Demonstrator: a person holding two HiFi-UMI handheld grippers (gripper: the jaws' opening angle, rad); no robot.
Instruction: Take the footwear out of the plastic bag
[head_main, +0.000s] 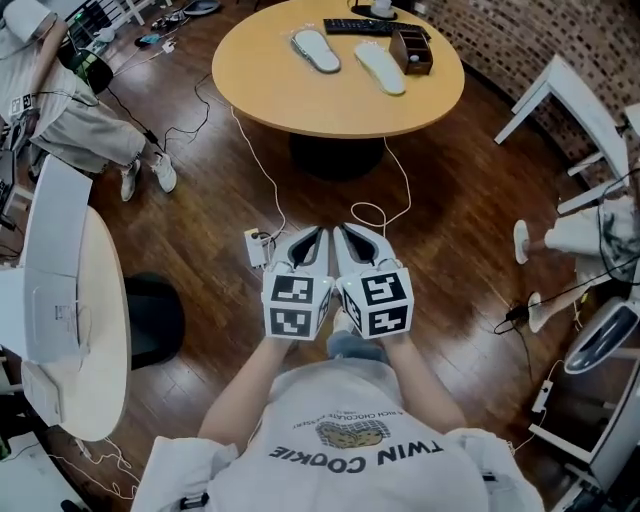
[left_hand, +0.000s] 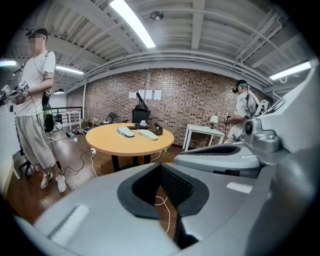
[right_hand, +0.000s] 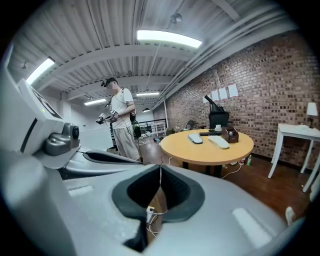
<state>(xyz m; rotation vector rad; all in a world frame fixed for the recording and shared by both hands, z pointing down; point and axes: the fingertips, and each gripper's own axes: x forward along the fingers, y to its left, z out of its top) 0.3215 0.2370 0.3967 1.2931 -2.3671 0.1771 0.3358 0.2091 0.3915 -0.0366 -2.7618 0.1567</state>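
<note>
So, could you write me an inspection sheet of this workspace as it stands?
Surface: round wooden table, away from the grippers.
Job's things: grey slipper and cream slipper side by side on it; no plastic bag seen.
Clutter: remote, wooden box.
Grippers: left gripper and right gripper both shut, empty, held side by side.
Cables: white cable across the floor by the table.
Surroundings: brick wall, white side table, bystander.

Two slippers I can see, out on the table

A grey slipper (head_main: 316, 50) and a cream slipper (head_main: 381, 67) lie flat, side by side but apart, on the far half of the round table (head_main: 330, 105), both angled alike.
</note>
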